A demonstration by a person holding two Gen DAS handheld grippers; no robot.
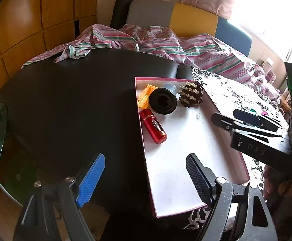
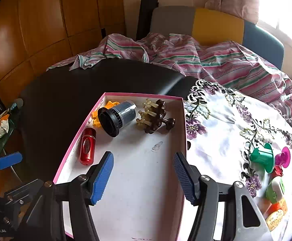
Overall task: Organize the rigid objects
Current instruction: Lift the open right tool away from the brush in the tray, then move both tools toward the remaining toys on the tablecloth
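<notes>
Pink-rimmed box (image 2: 142,96): on black table (image 2: 65,100), white floor.
Inside, far end: red cylinder (image 2: 87,146), black-grey spool (image 2: 117,118), brown peg massager (image 2: 154,118), orange piece (image 2: 97,116).
Left gripper (image 1: 146,178): jaws apart, empty.
Right gripper (image 2: 144,178): jaws apart, empty, over box.
Cloth (image 2: 226,140): green spool (image 2: 263,156), other toys beside.

Daylight glare blown out at upper right, dim left side, fisheye bending at edges, mostly sharp

Wooden wardrobe (image 2: 35,30), striped bedding (image 2: 216,60), bright window (image 2: 282,16).
</notes>
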